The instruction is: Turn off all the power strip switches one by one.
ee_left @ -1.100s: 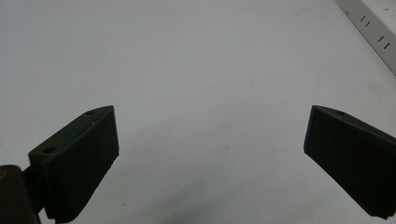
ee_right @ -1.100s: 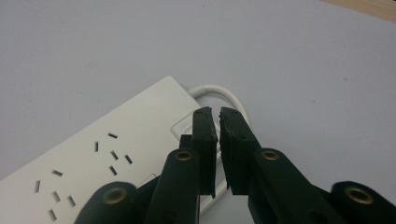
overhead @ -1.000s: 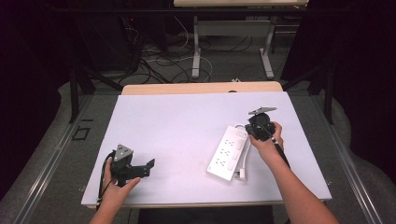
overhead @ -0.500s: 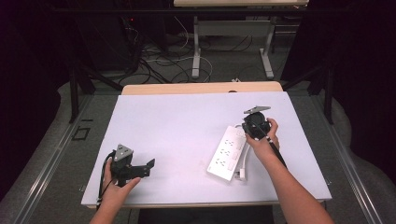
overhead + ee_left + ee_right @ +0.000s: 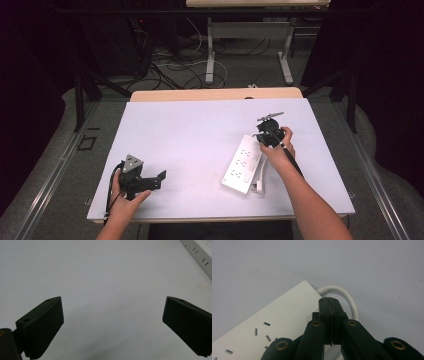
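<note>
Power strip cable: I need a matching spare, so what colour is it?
White, like the power strip; the cable shows best in the right gripper view.

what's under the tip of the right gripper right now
Under the right gripper, whose jaws are pressed together, lies the cord end of the white power strip, with its white cable looping out beside it. The strip's corner beneath the jaws is covered.

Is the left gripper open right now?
Yes, the left gripper has its two black jaws standing wide apart over the bare table.

White power strip flat, diagonal on table's right half; white cord looped at far end.
</note>
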Tool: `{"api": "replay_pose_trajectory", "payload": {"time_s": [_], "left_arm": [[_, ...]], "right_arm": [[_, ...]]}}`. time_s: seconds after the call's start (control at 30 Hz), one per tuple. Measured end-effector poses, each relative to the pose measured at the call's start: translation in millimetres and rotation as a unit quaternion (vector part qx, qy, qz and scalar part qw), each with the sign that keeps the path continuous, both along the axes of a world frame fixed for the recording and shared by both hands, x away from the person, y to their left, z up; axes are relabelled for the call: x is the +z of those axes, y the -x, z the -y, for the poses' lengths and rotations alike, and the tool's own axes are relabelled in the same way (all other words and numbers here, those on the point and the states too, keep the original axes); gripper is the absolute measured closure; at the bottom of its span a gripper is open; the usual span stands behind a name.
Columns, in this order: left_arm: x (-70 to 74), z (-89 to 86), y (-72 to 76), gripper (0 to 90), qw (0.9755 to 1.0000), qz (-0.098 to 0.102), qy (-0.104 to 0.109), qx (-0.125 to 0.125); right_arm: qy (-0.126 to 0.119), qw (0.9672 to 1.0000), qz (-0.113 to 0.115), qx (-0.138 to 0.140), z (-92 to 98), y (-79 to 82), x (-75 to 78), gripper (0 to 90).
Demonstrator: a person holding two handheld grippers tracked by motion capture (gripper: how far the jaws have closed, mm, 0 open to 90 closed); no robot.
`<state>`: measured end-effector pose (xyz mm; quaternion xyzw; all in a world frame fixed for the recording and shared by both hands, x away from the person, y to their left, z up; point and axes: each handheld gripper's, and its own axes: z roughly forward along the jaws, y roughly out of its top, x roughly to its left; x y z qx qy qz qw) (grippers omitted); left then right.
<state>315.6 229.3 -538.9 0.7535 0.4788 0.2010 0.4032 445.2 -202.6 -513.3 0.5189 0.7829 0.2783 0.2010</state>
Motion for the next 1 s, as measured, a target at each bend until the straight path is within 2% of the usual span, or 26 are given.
{"api": "replay_pose_trajectory", "payload": {"time_s": [0.17, 0.4, 0.57, 0.63, 0.7, 1.0], "left_arm": [[-0.3, 0.1, -0.3, 3.3, 1.0, -0.001, 0.0, 0.001], [-0.8, 1.2, -0.5, 3.3, 1.0, 0.0, 0.005, 0.001], [-0.1, 0.2, -0.7, 3.3, 1.0, 0.001, -0.002, -0.001], [-0.2, 0.3, -0.7, 3.3, 1.0, 0.001, -0.002, -0.001], [-0.7, 1.3, -0.3, 3.3, 1.0, 0.0, 0.005, 0.001], [-0.6, 1.3, -0.5, 3.4, 1.0, -0.003, 0.002, 0.0]], "right_arm": [[0.008, 0.9999, -0.01, 0.003, -1.1, -2.1, -2.5, 90.0], [0.005, 0.9997, -0.025, -0.005, -1.0, -3.8, -5.2, 90.0], [0.001, 0.9996, -0.028, -0.008, 0.8, -5.0, -6.1, 90.0], [-0.002, 0.9993, -0.036, -0.005, 1.5, -5.1, -6.4, 90.0], [-0.004, 0.9993, -0.037, -0.008, 2.2, -5.0, -6.9, 90.0], [-0.006, 0.9995, -0.03, -0.007, 1.9, -5.0, -8.2, 90.0]]}}
